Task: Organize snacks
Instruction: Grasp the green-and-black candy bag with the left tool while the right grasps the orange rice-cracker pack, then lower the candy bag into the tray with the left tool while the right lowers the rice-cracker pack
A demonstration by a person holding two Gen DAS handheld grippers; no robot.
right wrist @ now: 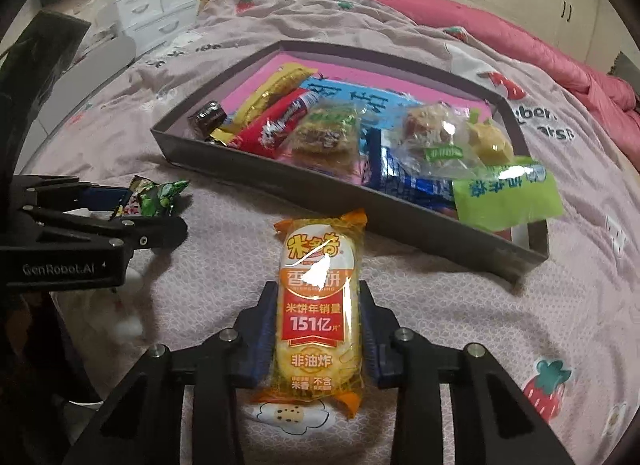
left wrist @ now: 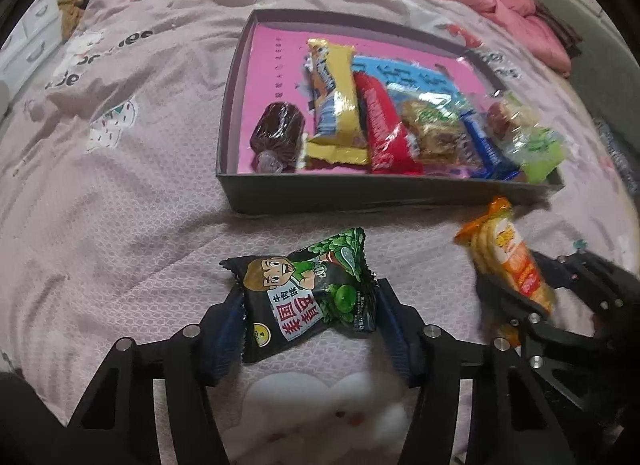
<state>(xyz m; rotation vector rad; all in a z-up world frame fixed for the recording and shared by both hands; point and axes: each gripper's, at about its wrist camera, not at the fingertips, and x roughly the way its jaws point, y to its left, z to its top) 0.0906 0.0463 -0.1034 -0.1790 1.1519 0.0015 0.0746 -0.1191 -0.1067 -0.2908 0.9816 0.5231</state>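
Note:
A black and green cartoon snack packet (left wrist: 308,285) lies on the pink bedspread, with my left gripper (left wrist: 310,295) shut on it, one pad against each side. A yellow-orange rice cracker pack (right wrist: 318,305) sits lengthwise between the pads of my right gripper (right wrist: 317,287), which is shut on it. Just beyond both stands a dark shallow box (left wrist: 360,189) with a pink floor, holding several snacks. In the right wrist view the left gripper (right wrist: 156,211) is at the left with the green packet (right wrist: 160,195) in it. The left wrist view shows the right gripper (left wrist: 516,277) and cracker pack (left wrist: 508,253) at the lower right.
The box (right wrist: 256,169) holds a brown candy (left wrist: 276,133), a yellow bar (left wrist: 336,105), a red bar (left wrist: 384,125) and a green-labelled clear bag (right wrist: 504,193) at its near right corner. A pink quilt (right wrist: 520,29) lies behind. White drawers (right wrist: 160,9) stand beyond the bed.

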